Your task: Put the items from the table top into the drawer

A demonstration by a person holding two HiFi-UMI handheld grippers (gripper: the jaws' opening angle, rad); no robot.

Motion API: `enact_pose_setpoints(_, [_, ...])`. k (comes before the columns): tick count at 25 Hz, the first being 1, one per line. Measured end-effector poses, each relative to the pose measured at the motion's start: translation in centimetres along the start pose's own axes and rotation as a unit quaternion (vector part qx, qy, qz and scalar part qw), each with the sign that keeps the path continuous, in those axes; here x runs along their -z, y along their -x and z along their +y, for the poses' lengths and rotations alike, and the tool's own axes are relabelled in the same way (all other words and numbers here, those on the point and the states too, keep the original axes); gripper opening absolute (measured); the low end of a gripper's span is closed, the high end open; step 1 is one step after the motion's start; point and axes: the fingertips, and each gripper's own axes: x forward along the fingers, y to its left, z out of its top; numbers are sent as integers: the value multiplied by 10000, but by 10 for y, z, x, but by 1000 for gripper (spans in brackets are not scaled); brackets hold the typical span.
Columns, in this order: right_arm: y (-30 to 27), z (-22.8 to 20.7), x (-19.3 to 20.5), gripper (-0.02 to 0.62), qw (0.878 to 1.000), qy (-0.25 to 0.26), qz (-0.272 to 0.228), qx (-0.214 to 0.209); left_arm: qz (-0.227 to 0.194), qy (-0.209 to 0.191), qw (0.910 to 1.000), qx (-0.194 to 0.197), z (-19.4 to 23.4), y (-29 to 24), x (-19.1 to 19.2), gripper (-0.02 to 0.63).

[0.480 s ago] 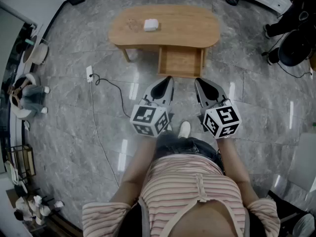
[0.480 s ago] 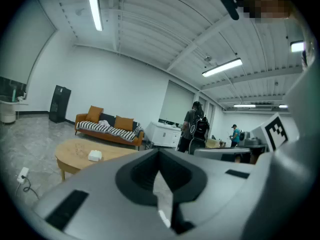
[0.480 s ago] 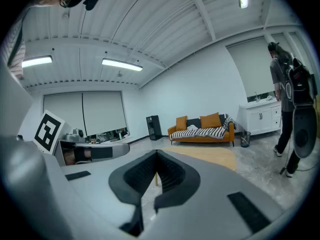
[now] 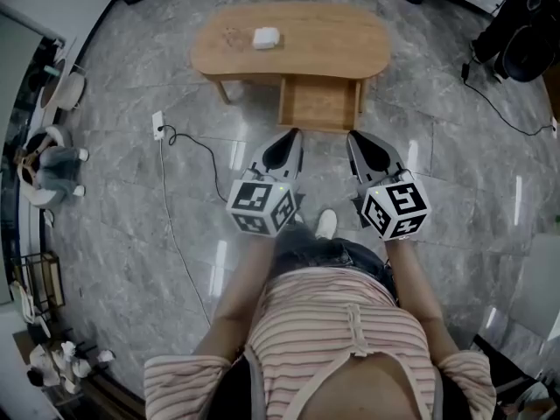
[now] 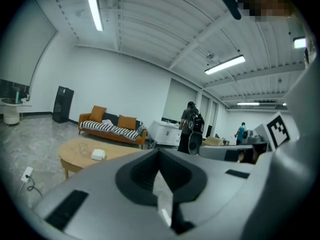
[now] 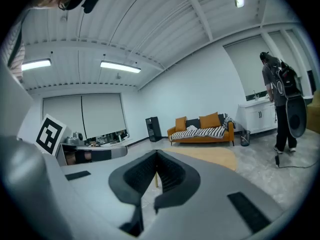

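Note:
A small white box [image 4: 266,38] lies on the oval wooden table [image 4: 337,46], left of its middle. Under the table's near edge an open wooden drawer [image 4: 319,103] shows a bare bottom. My left gripper [image 4: 295,133] and right gripper [image 4: 353,135] are held side by side over the floor, short of the drawer, both shut with nothing in them. In the left gripper view the gripper [image 5: 159,151] points toward the table [image 5: 75,153] and the box [image 5: 98,154]. The right gripper view shows its gripper [image 6: 157,154] and part of the table [image 6: 215,159].
A white power strip [image 4: 158,129] with a black cable lies on the marble floor left of the table. An orange sofa [image 5: 112,126] stands behind the table. A person with a backpack [image 6: 280,99] stands to the right. A black chair [image 4: 525,46] is at far right.
Both grippers stay shut and side by side. The head view has shifted slightly, so the table sits a little higher in the picture.

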Motion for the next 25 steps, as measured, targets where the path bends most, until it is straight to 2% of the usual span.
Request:
enact_pose_setpoints(10, [-1,-16,5,9,9997,-207,112,25,-21,218,9991,-359,20,2,-2,13])
enact_pose_setpoints(20, [-12,-26,5,9,9995,-256,174,48,-61,368,9981,-483,38,-10,-9,12])
enact_pose_setpoints(25, [-22,-39,0,9,9994,-284,156,85,-2,193,9988,-454,41,-27,-15,12])
